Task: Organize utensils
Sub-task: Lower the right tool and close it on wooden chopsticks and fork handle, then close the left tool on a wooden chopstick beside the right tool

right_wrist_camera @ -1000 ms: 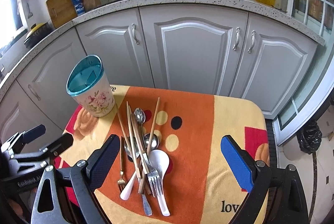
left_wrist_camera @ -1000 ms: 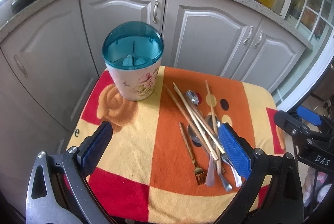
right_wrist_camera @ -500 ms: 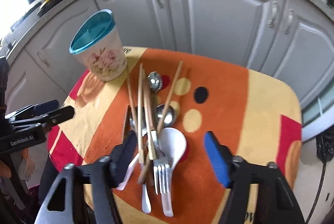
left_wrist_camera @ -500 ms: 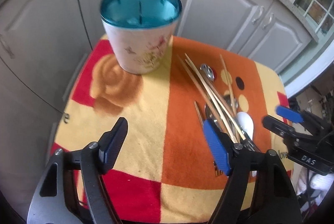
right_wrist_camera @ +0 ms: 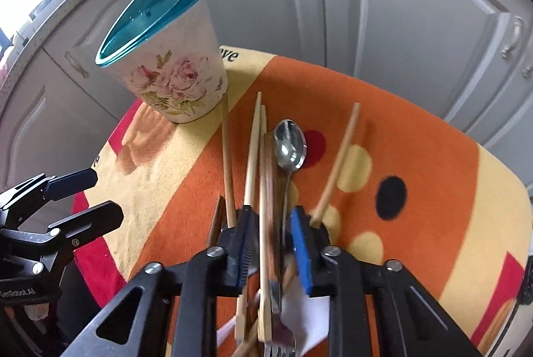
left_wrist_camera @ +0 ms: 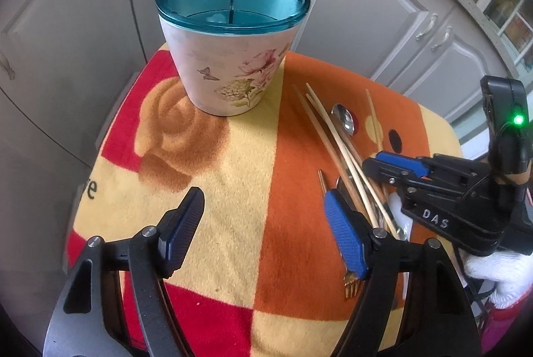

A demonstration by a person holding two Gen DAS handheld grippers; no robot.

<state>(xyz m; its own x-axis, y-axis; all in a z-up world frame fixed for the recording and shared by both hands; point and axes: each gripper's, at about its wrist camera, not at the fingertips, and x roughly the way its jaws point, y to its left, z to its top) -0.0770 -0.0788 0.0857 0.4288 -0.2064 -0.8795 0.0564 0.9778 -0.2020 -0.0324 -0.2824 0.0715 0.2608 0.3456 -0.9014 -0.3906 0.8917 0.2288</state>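
A floral utensil holder with a teal divided rim point(left_wrist_camera: 233, 34) stands at the back left of the cloth; it also shows in the right wrist view point(right_wrist_camera: 166, 57). A pile of wooden chopsticks point(left_wrist_camera: 336, 140), a steel spoon point(right_wrist_camera: 289, 145), forks and a white spoon lies on the orange part. My right gripper point(right_wrist_camera: 271, 243) is low over the pile, its jaws narrowed around a chopstick point(right_wrist_camera: 263, 190) and a fork handle, with a gap still showing. My left gripper point(left_wrist_camera: 263, 230) is open and empty above the cloth, in front of the holder.
The small table carries a red, orange and yellow cloth point(left_wrist_camera: 213, 190). Grey kitchen cabinets point(right_wrist_camera: 416, 7) stand close behind it. A lone chopstick point(right_wrist_camera: 336, 160) lies to the right of the pile. A gold fork point(left_wrist_camera: 349, 283) lies at the pile's near end.
My right gripper has dropped onto the utensil pile and narrowed its jaws around a chopstick and a fork handle. My left gripper has moved closer to the holder and stayed open.
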